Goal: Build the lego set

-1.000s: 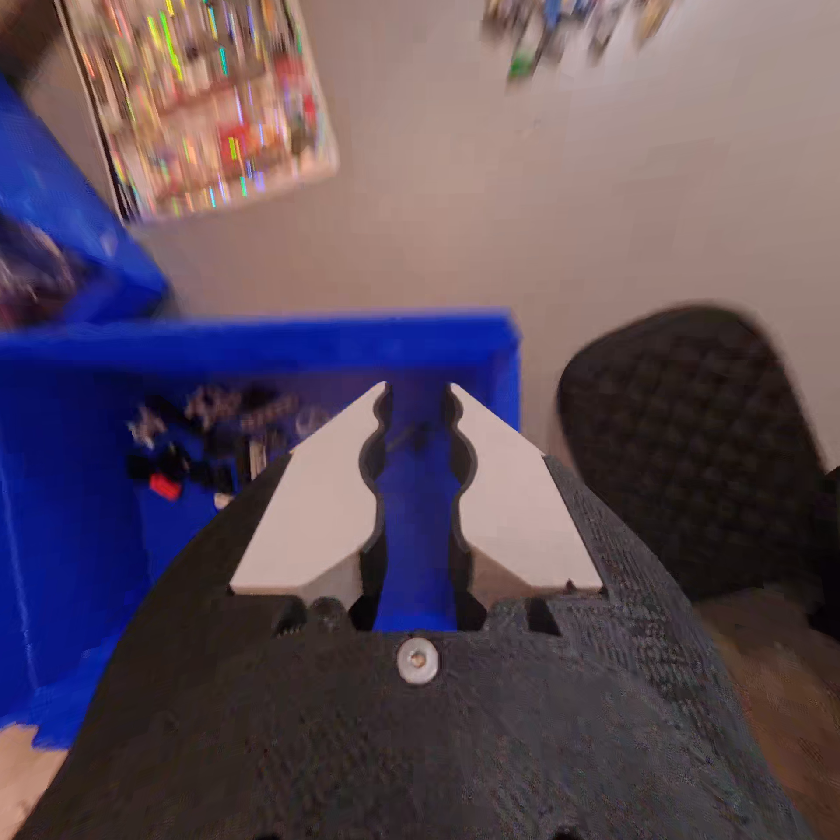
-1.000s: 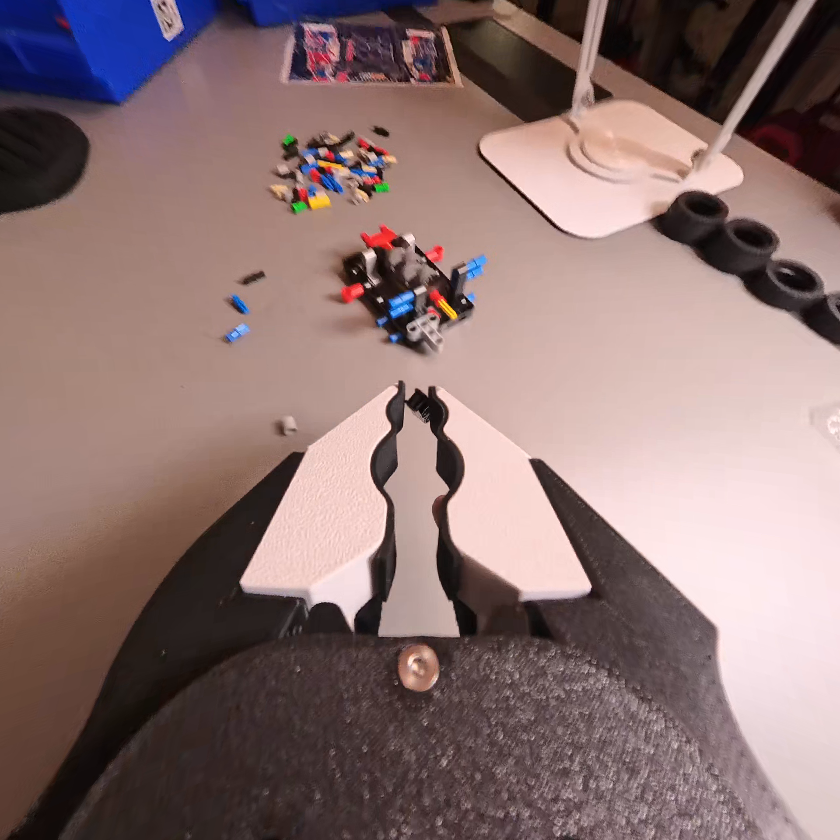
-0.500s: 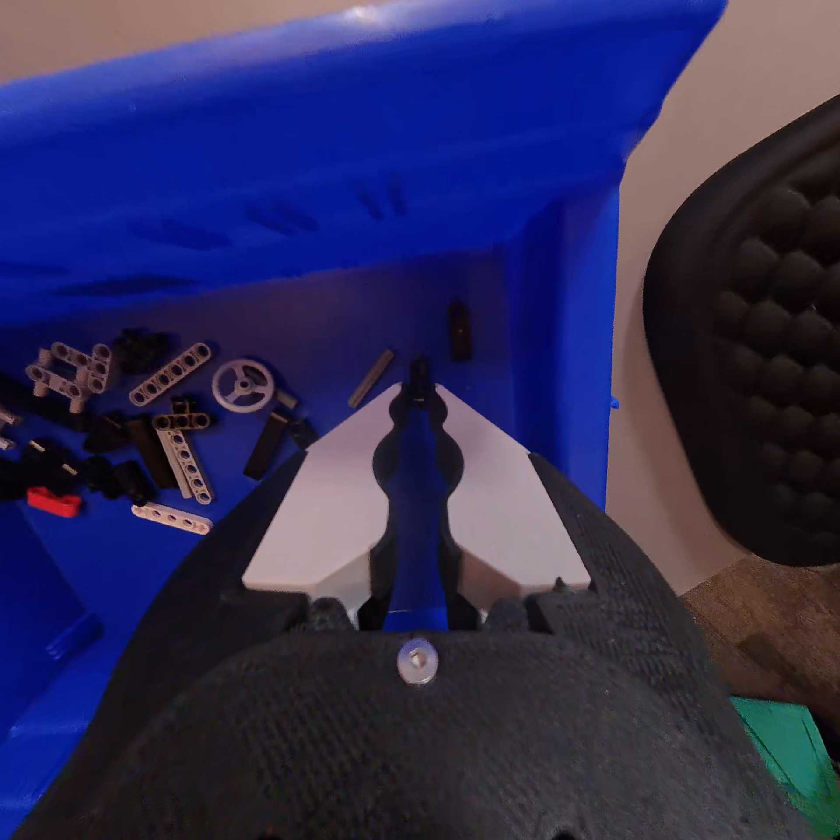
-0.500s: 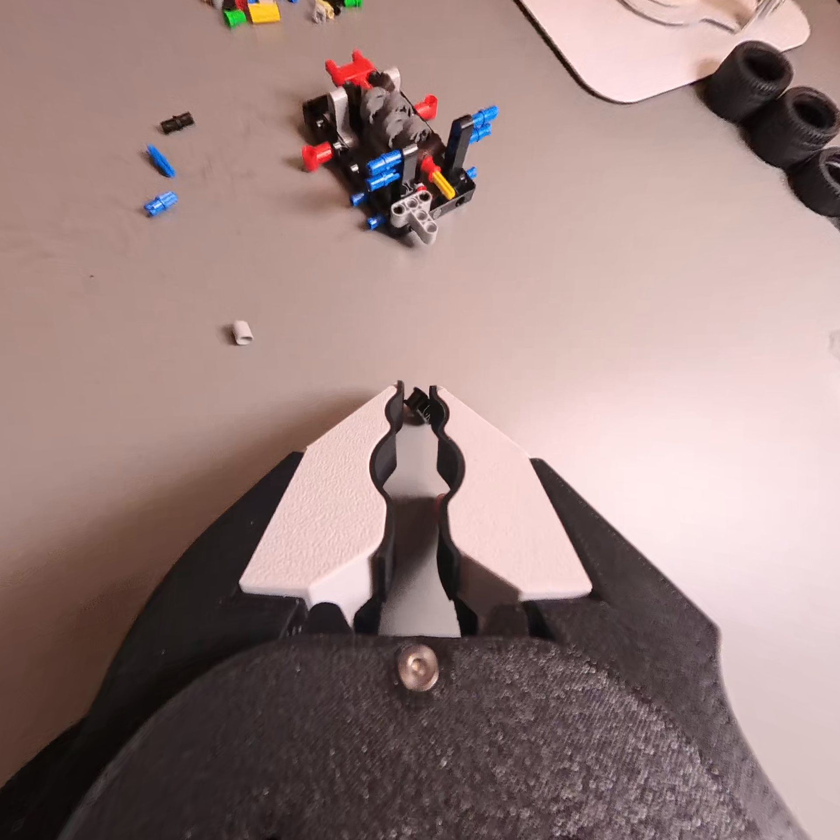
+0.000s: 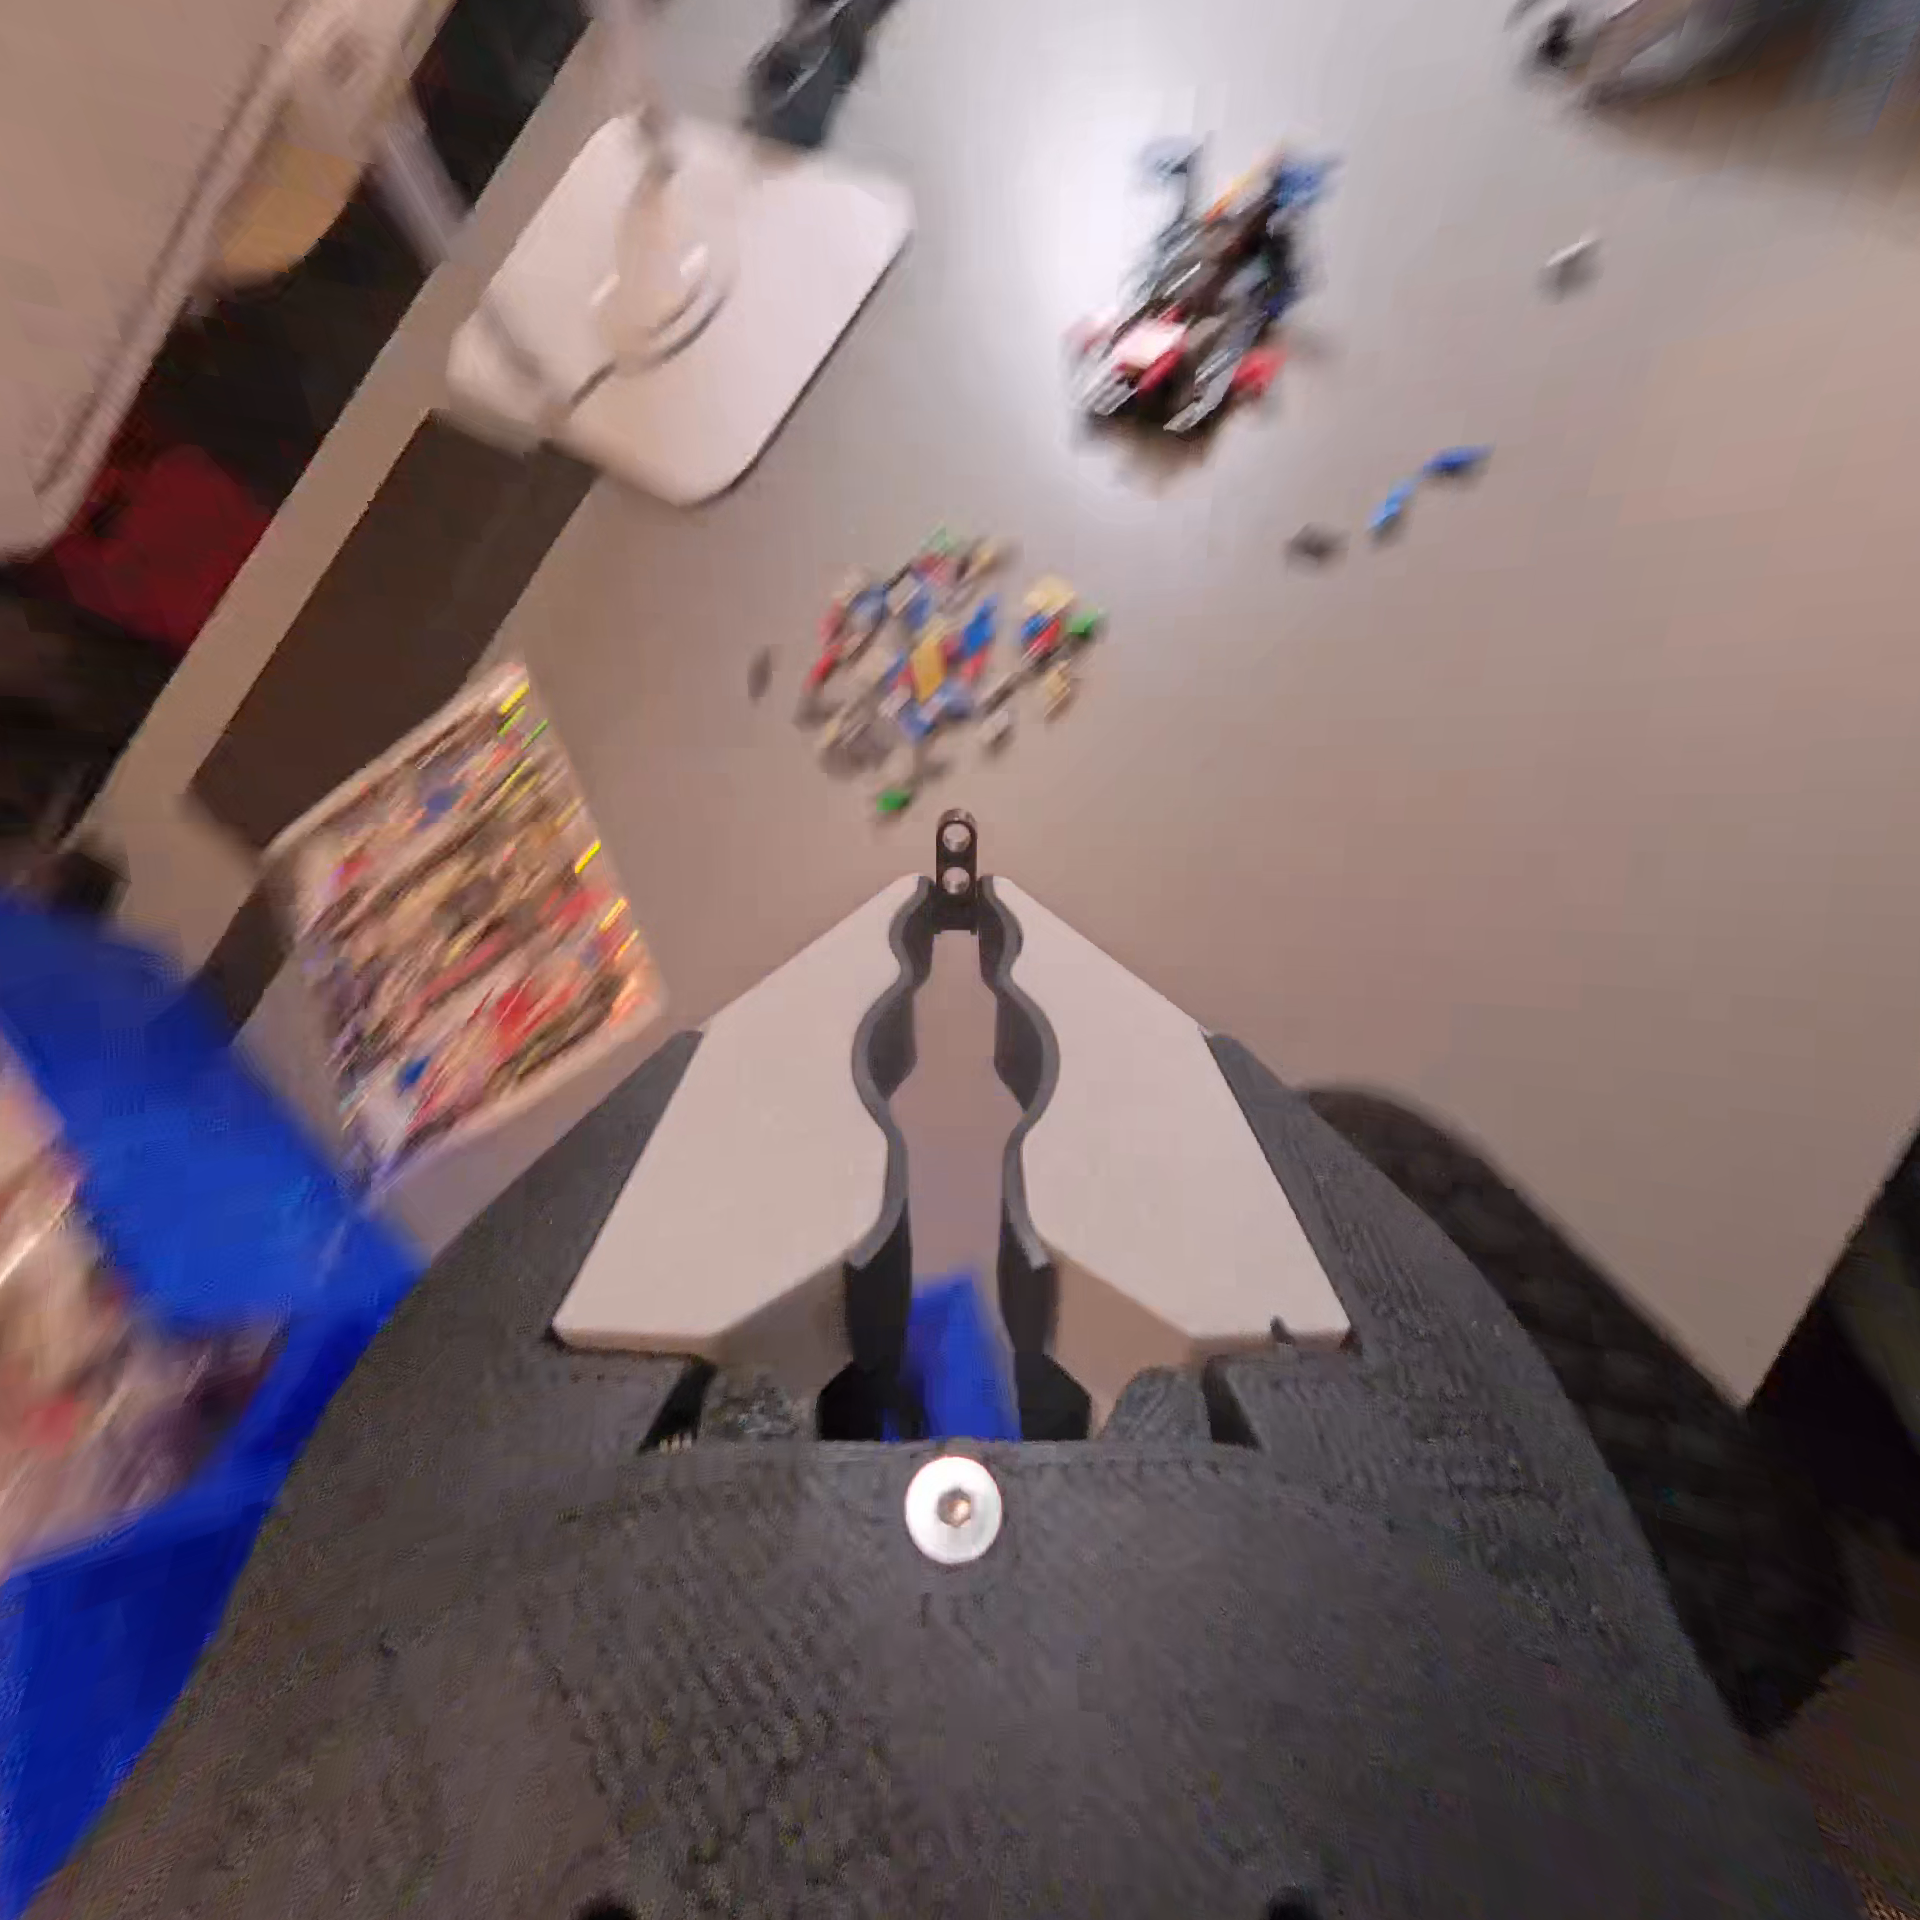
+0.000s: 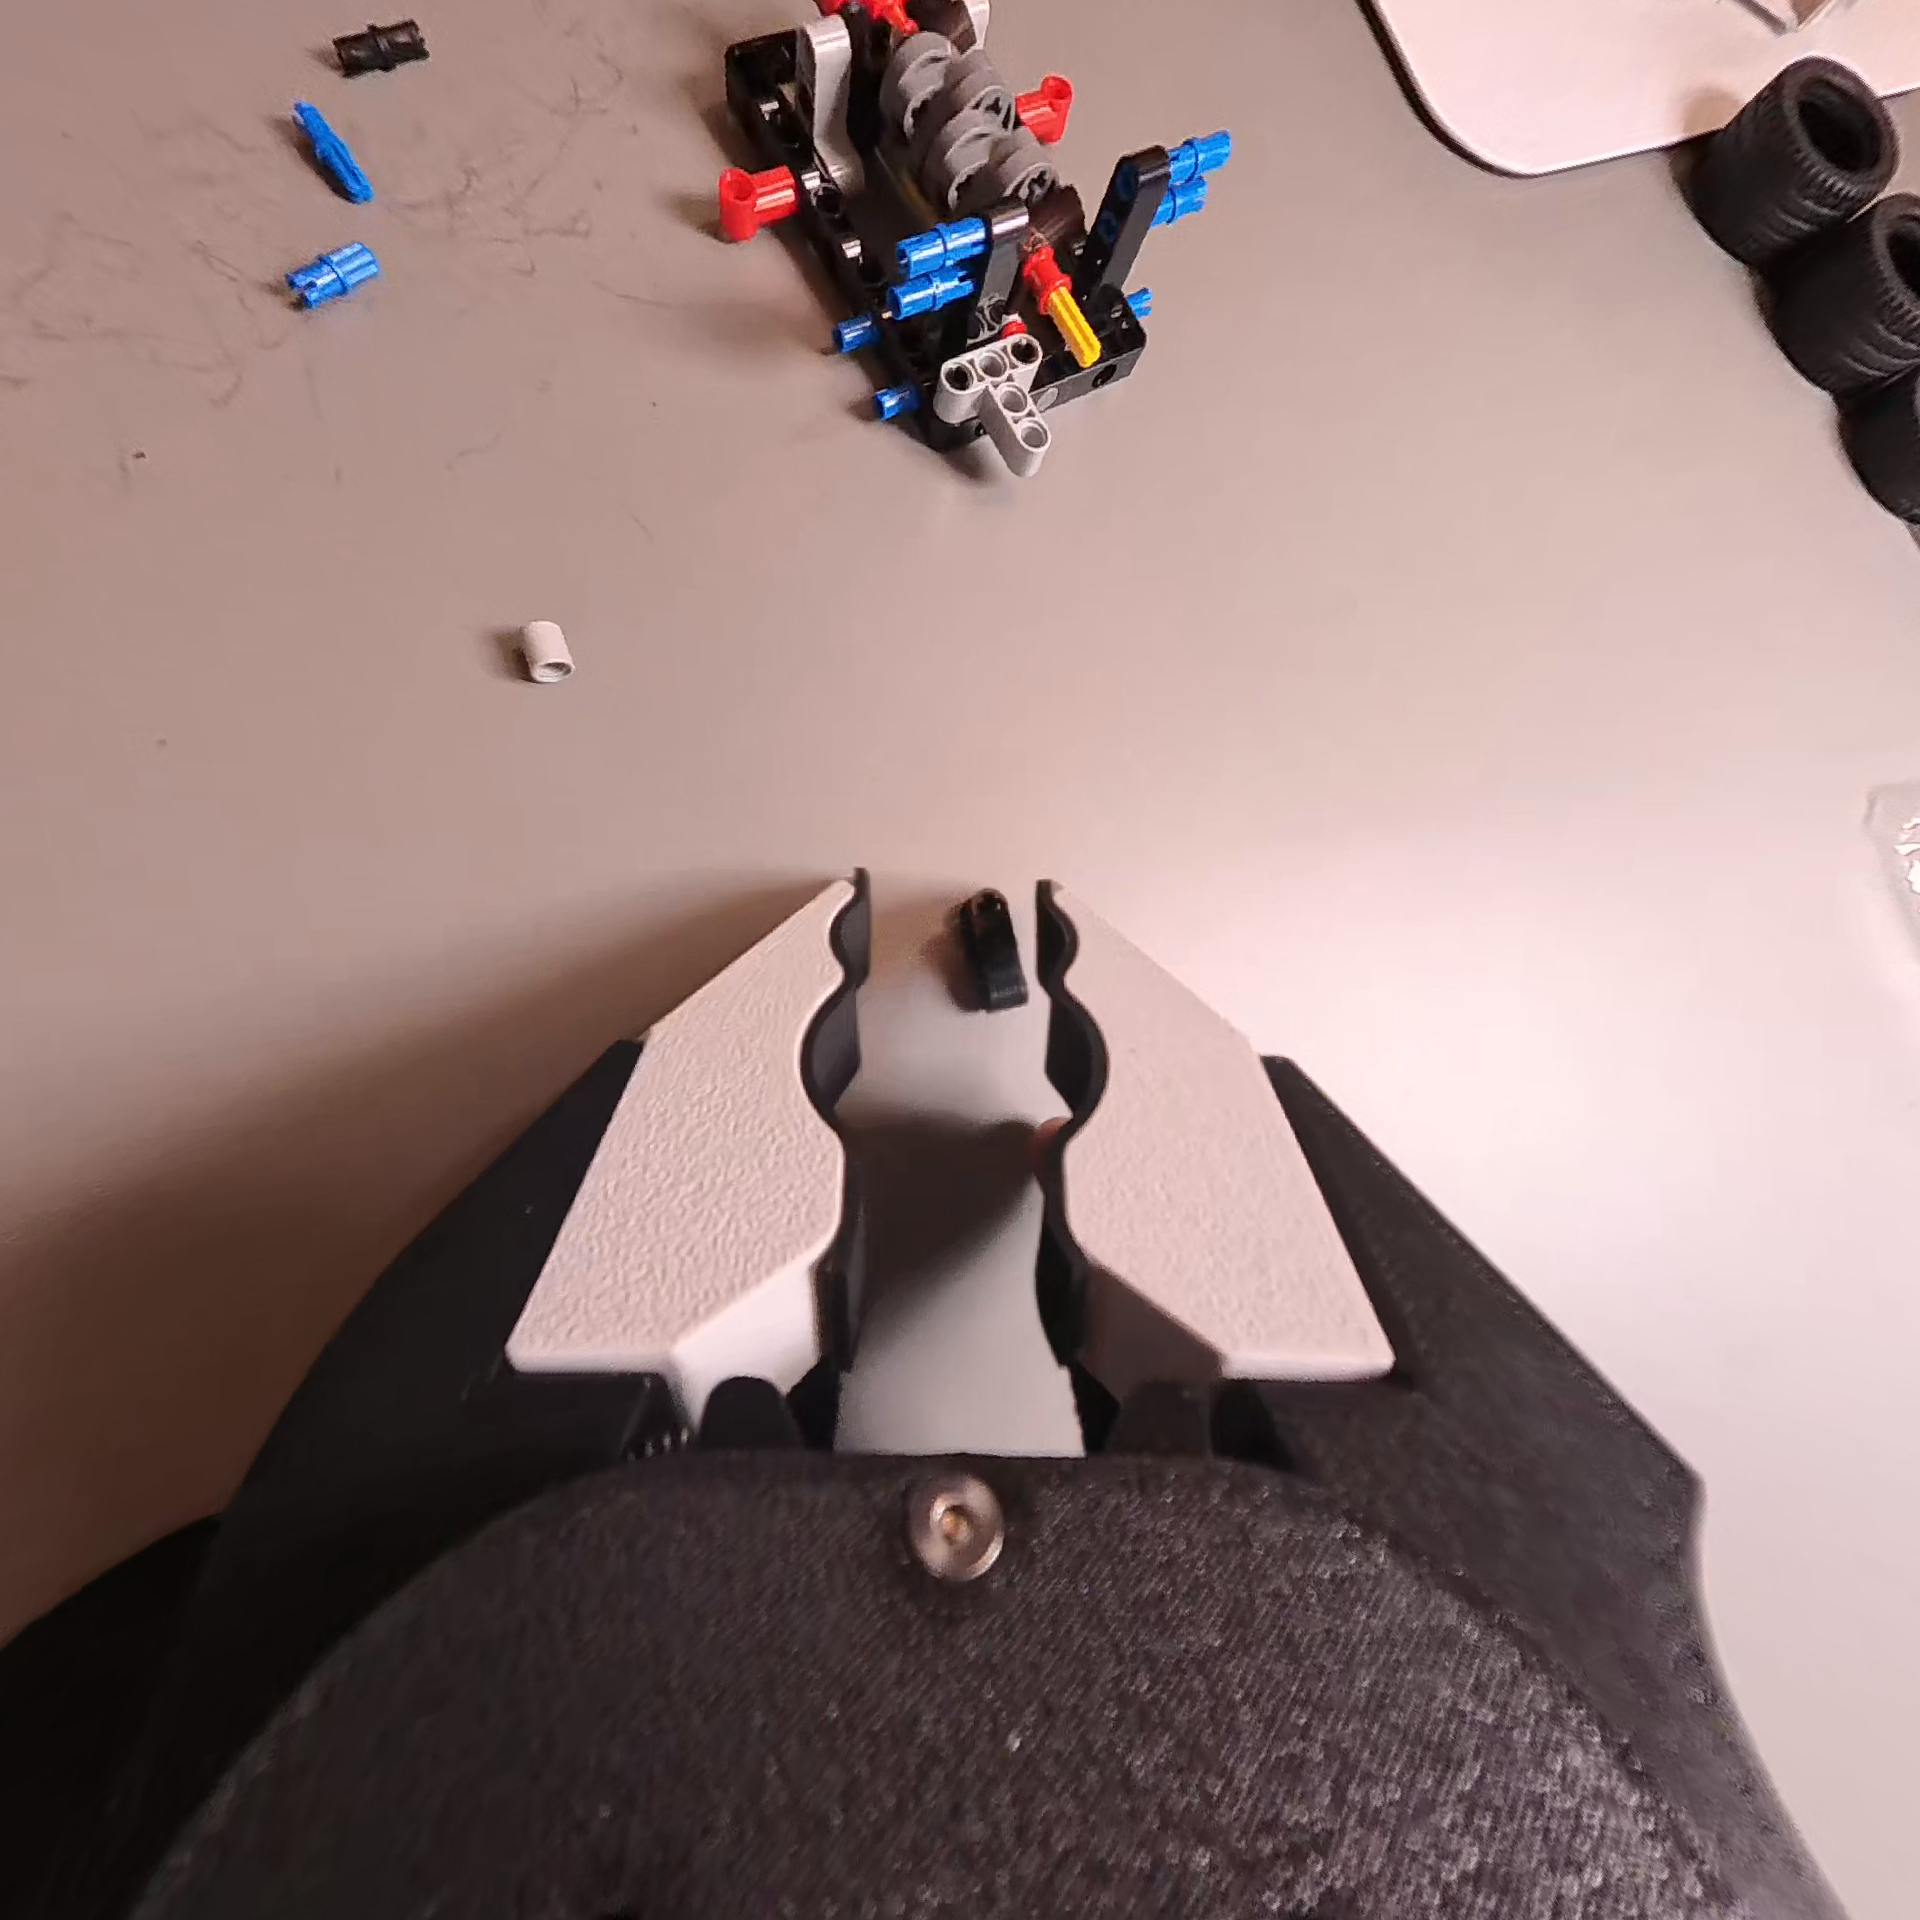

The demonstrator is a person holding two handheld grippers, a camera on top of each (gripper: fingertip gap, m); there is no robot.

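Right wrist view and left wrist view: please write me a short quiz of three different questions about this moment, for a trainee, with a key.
1. True or false: the right gripper is shut on the black piece.
2. Multiple choice: what does the left gripper hold at its tips? A) a blue pin B) a black beam with holes C) a tyre
3. Fill in: in the right wrist view, the small grey sleeve lies on the table, to the ____ of the model.

Key: 1 false, the jaws stand apart and the piece lies on the table between them. 2 B. 3 left, and nearer the camera.
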